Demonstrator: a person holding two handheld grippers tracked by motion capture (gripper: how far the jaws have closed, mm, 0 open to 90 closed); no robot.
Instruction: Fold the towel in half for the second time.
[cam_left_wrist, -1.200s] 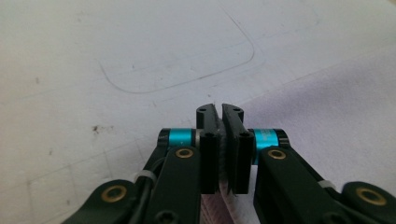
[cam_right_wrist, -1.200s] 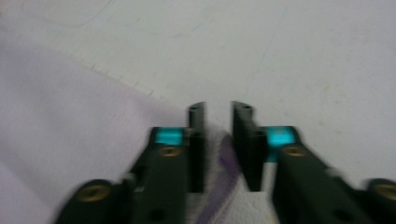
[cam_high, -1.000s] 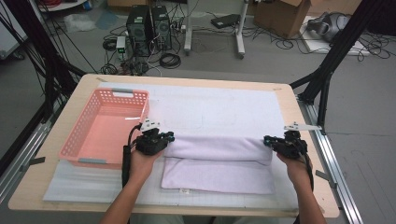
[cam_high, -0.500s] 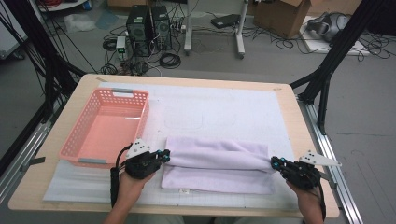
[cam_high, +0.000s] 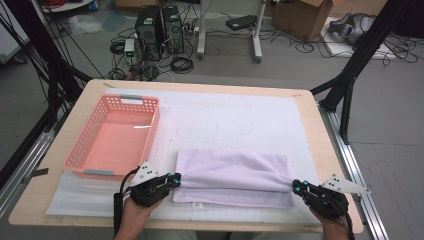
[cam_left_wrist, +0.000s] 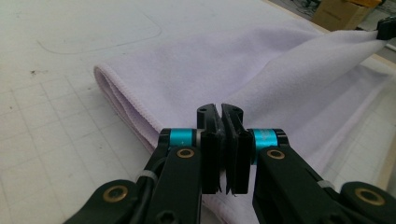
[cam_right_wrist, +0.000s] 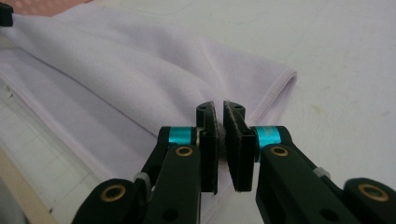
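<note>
Table (cam_high: 310, 112): wooden, white mat
Basket (cam_high: 114, 137): one, pink, left edge
Towel (cam_high: 232, 172): one, lilac, folded, near edge
Left gripper (cam_high: 175, 179): pinching towel
Right gripper (cam_high: 296, 186): pinching towel

Black two-jaw left tool (cam_left_wrist: 222, 140) and right tool (cam_right_wrist: 221, 140), cyan collars, brass screws.

A light wooden table with rounded corners (cam_high: 320, 125) is covered almost edge to edge by a white gridded mat (cam_high: 240, 115), with just a strip of bare wood left showing around it. On the mat's left side a salmon-pink plastic basket with perforated walls (cam_high: 150, 131) is parked. A folded pale lilac towel (cam_high: 232, 172) is spread along the mat's near edge, just right of the basket.
</note>
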